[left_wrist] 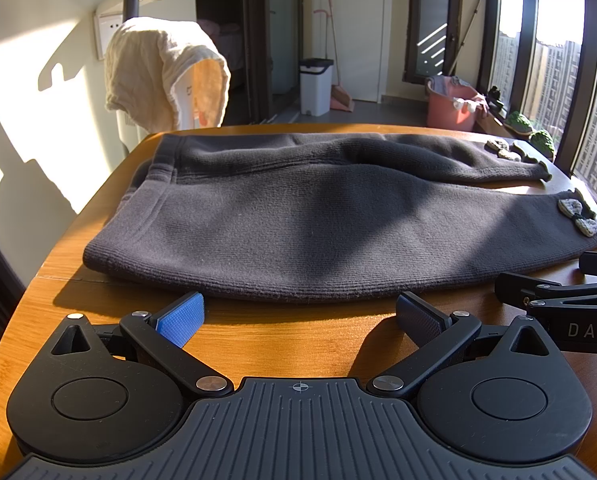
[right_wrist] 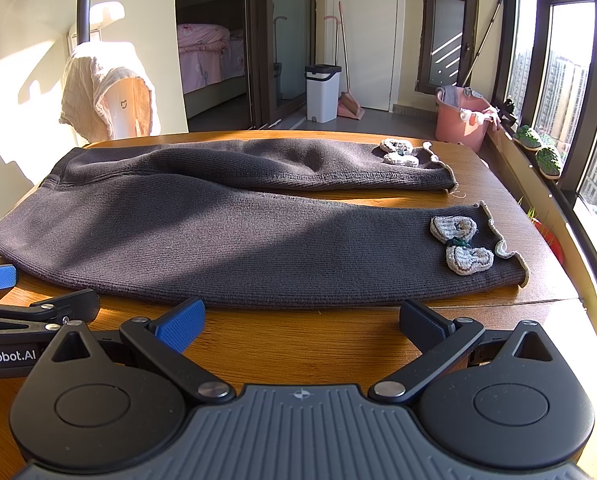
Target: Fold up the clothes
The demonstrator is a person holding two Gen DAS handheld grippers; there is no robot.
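Left hand-held gripper (left_wrist: 300, 312): jaws spread wide, nothing between them, poised low over bare counter (left_wrist: 290, 344) just short of the near hem of the pants (left_wrist: 298, 220). Right hand-held gripper (right_wrist: 302, 316): likewise spread wide and empty, just beside the left one and at the same standoff from the cloth.

The pants are dark grey knit, laid flat on the counter directly ahead of both grippers. Their long axis runs crosswise to the fingers: waistband (left_wrist: 166, 168) to the left, 2 leg cuffs to the right. The near leg lies closest; the far leg sits behind it, with a sliver of counter showing between them toward the cuffs. Each cuff carries a pale crocheted bow (right_wrist: 460, 246).

Judgement: no fold made yet. The left gripper is nearer the waistband end, the right nearer the near cuff (right_wrist: 506, 256). A fold would likely bring the near leg over the far leg, each gripper pinching the near edge at its own end.
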